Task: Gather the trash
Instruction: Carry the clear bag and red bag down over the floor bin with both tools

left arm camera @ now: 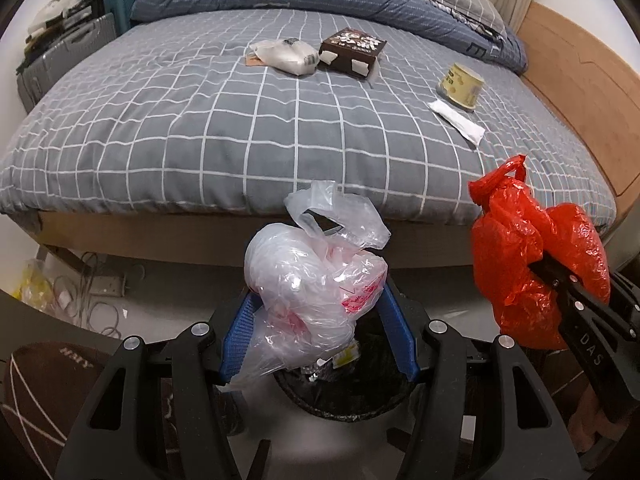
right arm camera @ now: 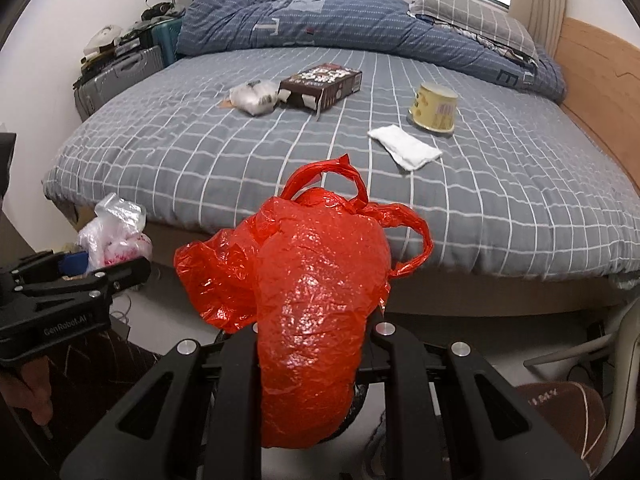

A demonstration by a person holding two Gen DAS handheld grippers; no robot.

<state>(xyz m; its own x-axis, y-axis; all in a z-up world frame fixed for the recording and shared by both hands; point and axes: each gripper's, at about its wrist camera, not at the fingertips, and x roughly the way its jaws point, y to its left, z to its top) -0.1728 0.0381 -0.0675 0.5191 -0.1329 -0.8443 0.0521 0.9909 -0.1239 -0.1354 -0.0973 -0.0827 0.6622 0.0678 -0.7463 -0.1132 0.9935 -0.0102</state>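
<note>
Two grippers loaded: left gripper (left arm camera: 316, 316) pinching clear plastic bag (left arm camera: 316, 280) over black bin (left arm camera: 344, 392); right gripper (right arm camera: 316, 344) clamped on red plastic bag (right arm camera: 312, 296). Remaining on bed (left arm camera: 200, 120): brown box (left arm camera: 352, 50) at 12, yellow cup (left arm camera: 460, 84) at 1.

The bed (right arm camera: 500, 200) bears a box (right arm camera: 320, 86), cup (right arm camera: 434, 110), napkin (right arm camera: 404, 152), wrapper (right arm camera: 254, 98).

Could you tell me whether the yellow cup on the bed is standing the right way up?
No, the yellow cup stands upside down on the bed, its wide rim against the cover and its narrower base on top.
</note>
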